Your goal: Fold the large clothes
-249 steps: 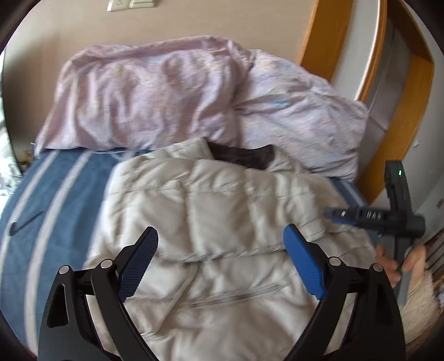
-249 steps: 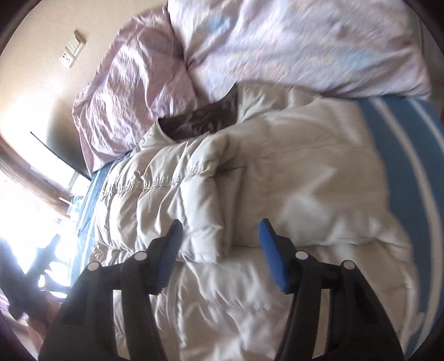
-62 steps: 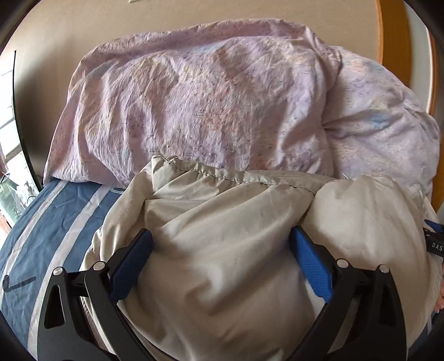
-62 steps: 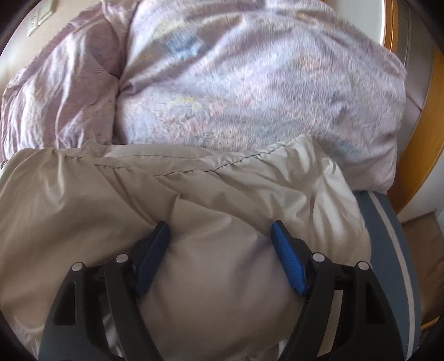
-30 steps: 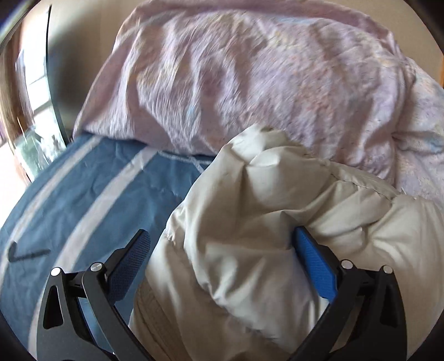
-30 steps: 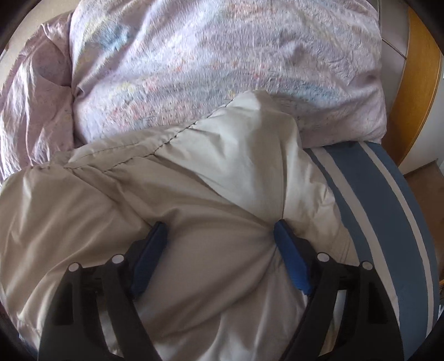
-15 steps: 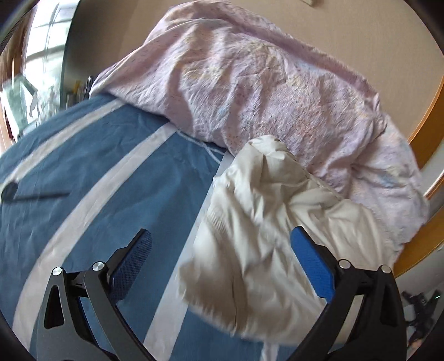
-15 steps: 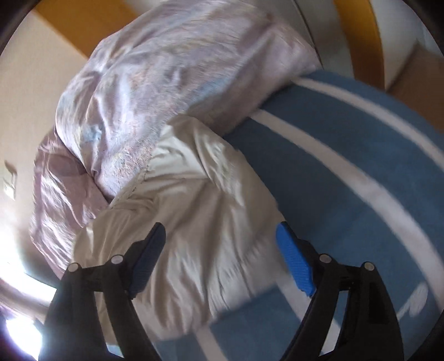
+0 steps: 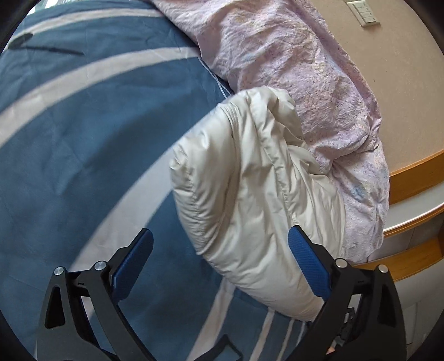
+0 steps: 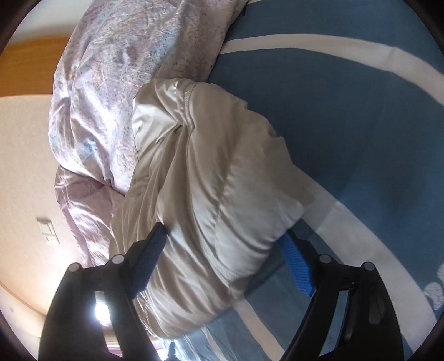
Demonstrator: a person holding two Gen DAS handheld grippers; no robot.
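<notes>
The pale beige quilted padded jacket (image 9: 255,200) is observed as one compact, rounded bundle lying on the blue bed cover with broad white stripes (image 9: 69,133). In the left wrist view the bundle is seen directly ahead of the left hand-held gripper (image 9: 220,268), extending forward from between the two blue-padded fingers (image 9: 309,265) and slightly toward the right-hand finger. The far edge of the bundle is pressed against the crumpled pink-lilac patterned duvet (image 9: 299,64), which is heaped beyond it. The left hand-held gripper is recorded as spread wide, with nothing clamped; the jacket is near its right pad, but contact cannot be confirmed. In the right wrist view the same jacket (image 10: 211,194) is seen ahead of the right hand-held gripper (image 10: 222,266) and reaching down between its fingers; these jaws are likewise spread apart and are not closed on the fabric, though the cloth appears to lie against the left pad. No sleeve, hem or collar is seen trailing out of the bundle in either view; the outer face shows quilting seams and soft creases only. Judgement: the folding itself appears essentially complete, since the garment is gathered into a single thick package and both tools are released. What may remain, if anything, is flattening or squaring the puffy bundle, which is judged likely to spring open because of its padding. A beige wall with a white switch plate (image 9: 367,14) is noted beyond the duvet.
</notes>
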